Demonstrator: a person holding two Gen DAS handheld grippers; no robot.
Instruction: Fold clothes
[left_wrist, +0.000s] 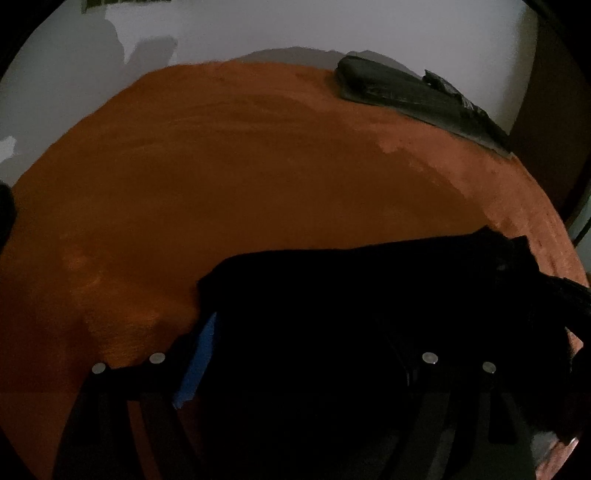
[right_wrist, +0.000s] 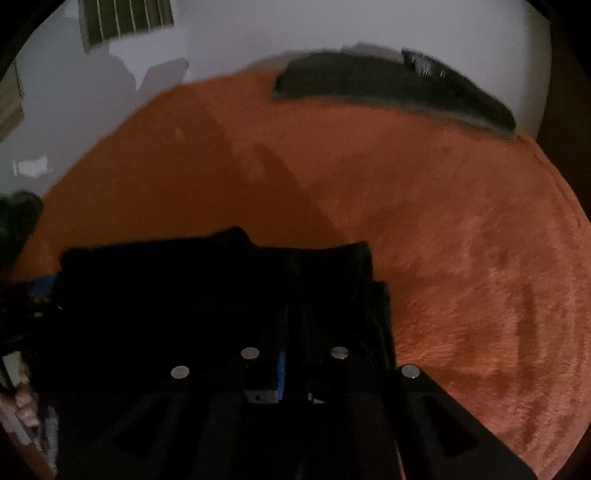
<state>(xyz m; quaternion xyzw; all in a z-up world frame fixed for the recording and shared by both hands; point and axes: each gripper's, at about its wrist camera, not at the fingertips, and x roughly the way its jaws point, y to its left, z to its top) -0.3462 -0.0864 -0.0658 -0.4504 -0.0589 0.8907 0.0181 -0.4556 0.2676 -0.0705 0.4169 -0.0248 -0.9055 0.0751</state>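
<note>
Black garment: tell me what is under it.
The black garment lies on the orange blanket, which shows all around it. A blue strip peeks from its left edge. Whatever else lies beneath is covered.

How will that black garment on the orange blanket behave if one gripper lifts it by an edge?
The black garment will probably flop and hang, since it lies limp with soft, uneven edges. Its stacked layers look loose, so lifting one edge could undo the fold. It likely drags rather than slides: the orange blanket looks plush and grippy.
</note>
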